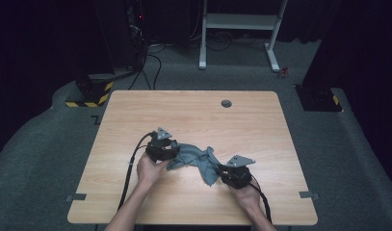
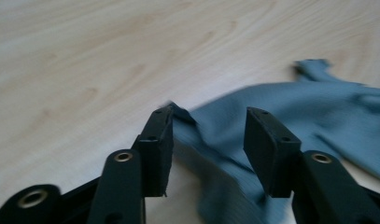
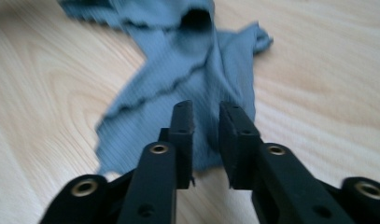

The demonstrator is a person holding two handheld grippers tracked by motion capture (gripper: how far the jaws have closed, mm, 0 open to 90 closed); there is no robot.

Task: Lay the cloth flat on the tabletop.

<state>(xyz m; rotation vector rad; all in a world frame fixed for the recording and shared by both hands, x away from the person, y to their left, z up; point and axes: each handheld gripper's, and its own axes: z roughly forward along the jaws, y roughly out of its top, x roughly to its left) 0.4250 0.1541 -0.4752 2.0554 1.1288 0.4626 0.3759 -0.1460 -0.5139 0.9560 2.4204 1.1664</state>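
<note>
A crumpled grey-blue cloth [image 1: 193, 156] lies on the wooden table [image 1: 193, 115], near its middle. My left gripper [image 1: 170, 152] is at the cloth's left end, held in a hand. In the left gripper view its jaws [image 2: 208, 123] stand wide apart, a corner of the cloth [image 2: 318, 107] lies loose between them, and the pads are off it. My right gripper [image 1: 222, 172] is at the cloth's right end. In the right gripper view its jaws [image 3: 206, 114] are a narrow gap apart over the edge of the cloth [image 3: 178, 60], gripping nothing.
A round cable hole [image 1: 226, 103] sits near the table's far edge. Tape tabs [image 1: 75, 197] mark the front corners. Beyond the table stand a white desk frame [image 1: 239, 21] and a black stand with a striped base [image 1: 90, 94], with cables on the floor.
</note>
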